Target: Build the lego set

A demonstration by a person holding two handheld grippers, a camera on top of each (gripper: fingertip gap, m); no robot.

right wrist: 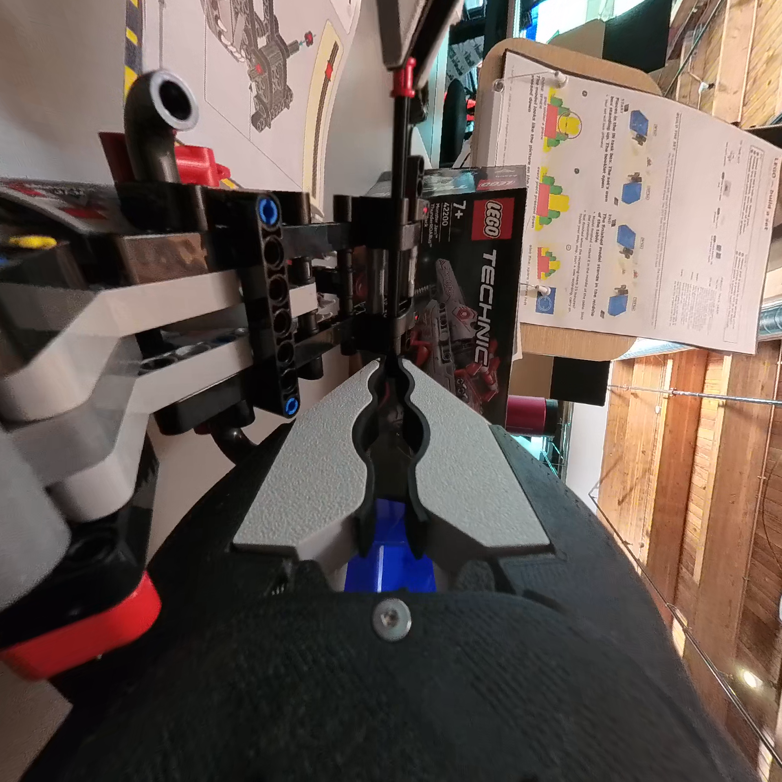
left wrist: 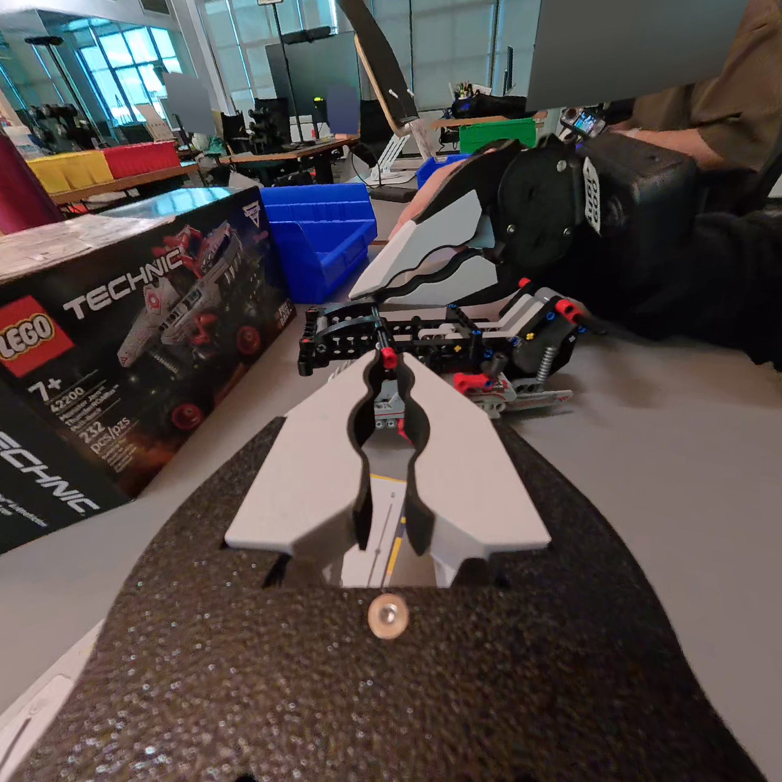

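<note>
both ends of the axle pinched

your left gripper (left wrist: pixel 388 359) closes on the red bush (left wrist: pixel 388 356); right gripper (right wrist: pixel 391 364) clamps the black axle (right wrist: pixel 400 203), steadying the chassis (left wrist: pixel 444 338) on the worktop (left wrist: pixel 634 465).

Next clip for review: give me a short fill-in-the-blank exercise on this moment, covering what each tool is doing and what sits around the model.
1. The left tool is shut on a small ____ bush at one end of the black axle.
2. The right tool grips the axle's ____ end.
3. The bin behind the lego model is ____.
4. The set's box stands to the model's ____ in the left wrist view.

Missing words: red; opposite; blue; left
</note>
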